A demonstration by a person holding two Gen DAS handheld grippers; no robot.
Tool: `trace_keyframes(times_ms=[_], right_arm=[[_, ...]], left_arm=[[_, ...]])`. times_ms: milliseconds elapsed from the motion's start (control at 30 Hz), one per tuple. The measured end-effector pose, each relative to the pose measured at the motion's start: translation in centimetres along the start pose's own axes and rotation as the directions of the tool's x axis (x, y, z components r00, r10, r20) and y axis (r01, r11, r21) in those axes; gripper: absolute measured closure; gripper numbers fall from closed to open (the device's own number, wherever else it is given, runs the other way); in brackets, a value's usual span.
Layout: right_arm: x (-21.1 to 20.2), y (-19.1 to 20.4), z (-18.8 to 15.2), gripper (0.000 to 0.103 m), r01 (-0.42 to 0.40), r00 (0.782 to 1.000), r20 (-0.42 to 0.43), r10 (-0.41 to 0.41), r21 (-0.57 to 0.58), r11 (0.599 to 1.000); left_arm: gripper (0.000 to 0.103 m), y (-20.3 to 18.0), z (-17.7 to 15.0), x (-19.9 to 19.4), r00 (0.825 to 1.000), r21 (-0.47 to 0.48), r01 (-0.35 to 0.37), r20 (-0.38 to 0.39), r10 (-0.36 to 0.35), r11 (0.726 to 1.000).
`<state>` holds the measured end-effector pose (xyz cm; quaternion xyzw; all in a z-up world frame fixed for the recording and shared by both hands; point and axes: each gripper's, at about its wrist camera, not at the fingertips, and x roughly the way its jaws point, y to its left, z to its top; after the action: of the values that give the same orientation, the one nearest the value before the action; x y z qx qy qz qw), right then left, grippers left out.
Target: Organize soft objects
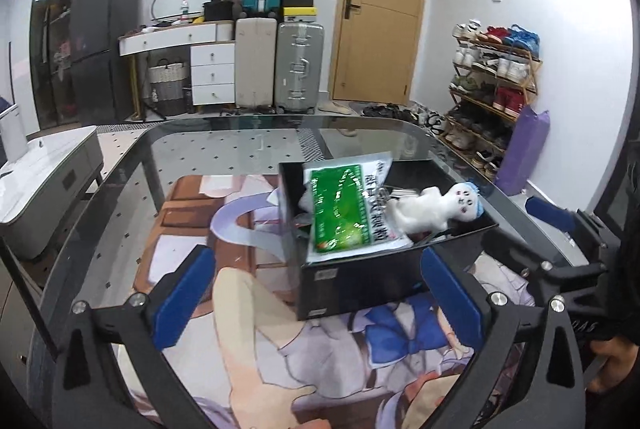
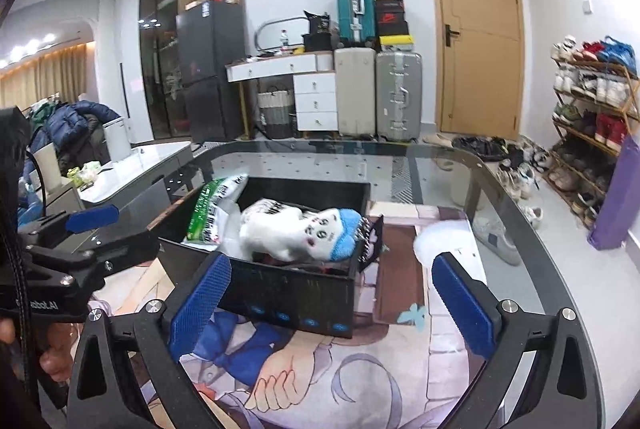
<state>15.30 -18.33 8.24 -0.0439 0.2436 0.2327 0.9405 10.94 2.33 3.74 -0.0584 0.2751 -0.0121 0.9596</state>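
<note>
The white plush doll with the blue knitted cap [image 2: 298, 235] is lying inside the open black rectangular box [image 2: 296, 303], draped over the green-and-white plastic packet [image 1: 344, 215], so I am judging the sorting nearly done. I am holding both my left gripper [image 1: 316, 299] and right gripper [image 2: 332, 303] just short of the box, fingers spread apart and holding nothing. A white fluffy lump [image 2: 444, 237] beside the box on the glass table [image 2: 520, 269] looks like my next pick, the box's raised flap [image 2: 372, 241] crowding the approach.
</note>
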Motion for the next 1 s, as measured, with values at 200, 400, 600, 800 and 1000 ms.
trace_keyframes(times_ms=[200,400,600,800,1000], right_arm=[[0.1,0.5,0.0,0.001,-0.015,1.0,-0.001,0.015,-0.019,1.0],[-0.5,0.6,0.0,0.001,-0.026,0.999,0.032,0.027,-0.03,0.999],[-1.2,0.0,-0.1,0.001,-0.031,0.998,0.054,0.03,0.007,1.0],[-0.7,-0.4,0.1,0.001,-0.023,0.999,0.029,0.022,0.026,0.999],[-0.6,-0.4,0.1,0.001,-0.016,0.999,0.035,0.015,0.028,0.999]], left_arm=[[0.0,0.7,-0.4,0.3,0.999,-0.032,-0.034,0.019,0.035,0.999],[0.0,0.2,-1.0,0.4,0.999,-0.006,-0.04,0.032,0.04,0.999],[0.0,0.0,-1.6,0.7,0.999,0.004,-0.039,0.015,0.039,0.999],[0.0,0.2,-2.0,1.0,0.999,-0.007,-0.054,-0.011,0.054,0.999],[0.0,0.7,-2.0,0.9,0.999,-0.033,-0.047,-0.006,0.047,0.998]])
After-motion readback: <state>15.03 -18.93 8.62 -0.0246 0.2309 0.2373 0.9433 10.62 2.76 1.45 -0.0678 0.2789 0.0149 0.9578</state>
